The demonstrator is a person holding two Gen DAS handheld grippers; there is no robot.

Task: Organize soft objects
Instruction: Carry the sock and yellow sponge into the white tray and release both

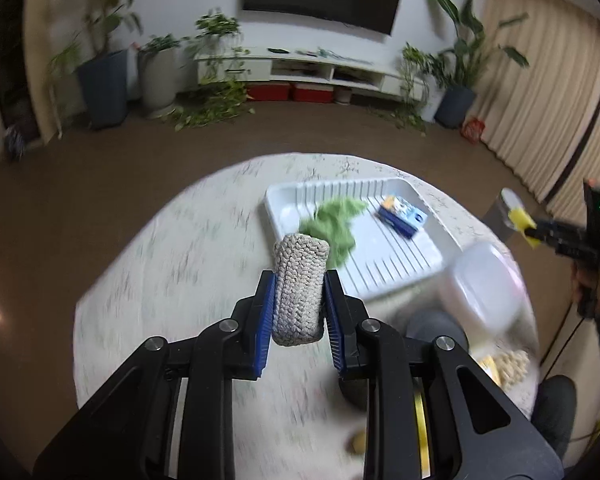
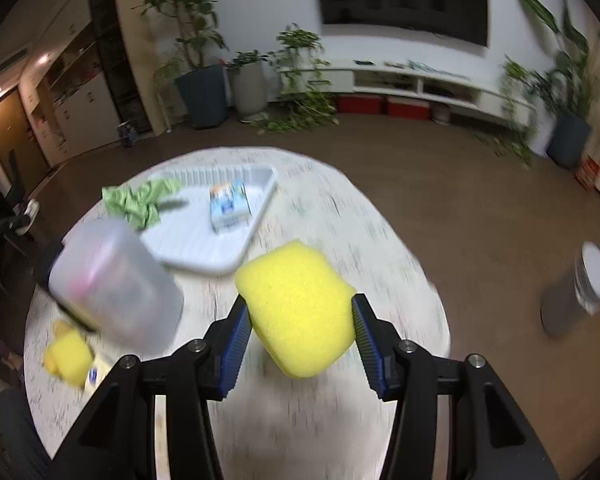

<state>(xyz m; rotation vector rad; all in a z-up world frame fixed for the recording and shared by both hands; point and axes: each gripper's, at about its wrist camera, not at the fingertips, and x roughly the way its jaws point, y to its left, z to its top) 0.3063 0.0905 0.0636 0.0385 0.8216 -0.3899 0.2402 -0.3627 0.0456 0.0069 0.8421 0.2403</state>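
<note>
The left gripper (image 1: 300,300) is clamped on a grey knitted roll (image 1: 300,286). Both blue pads press the roll's sides, and its long axis runs straight out along the fingers, toward the upper centre of the left wrist frame. The jaws stand narrow, with the roll filling the gap.

The right gripper (image 2: 298,322) is clamped on a yellow sponge (image 2: 296,306). Its jaws stand wider, one pad on each side of the block, and the sponge sits tilted between them.

The governing relation is gripper to tray. In the left wrist view the white ribbed tray (image 1: 284,196) lies directly beyond the roll's far end and slightly right of centre. In the right wrist view the same tray lies up and to the left of the sponge. By that reading the left gripper is nearer and better aligned, so its deposit probably comes first.

The tray already holds a crumpled green cloth (image 1: 334,222) at its near left and a blue and white packet (image 1: 402,214) toward the middle. A translucent plastic jar (image 2: 114,284), heavily blurred, stands just beside the tray's near edge, between the two grippers.

Both views are motion-blurred. More yellow sponges (image 2: 68,354) lie on the round table (image 1: 180,264) at the lower left of the right wrist frame.
</note>
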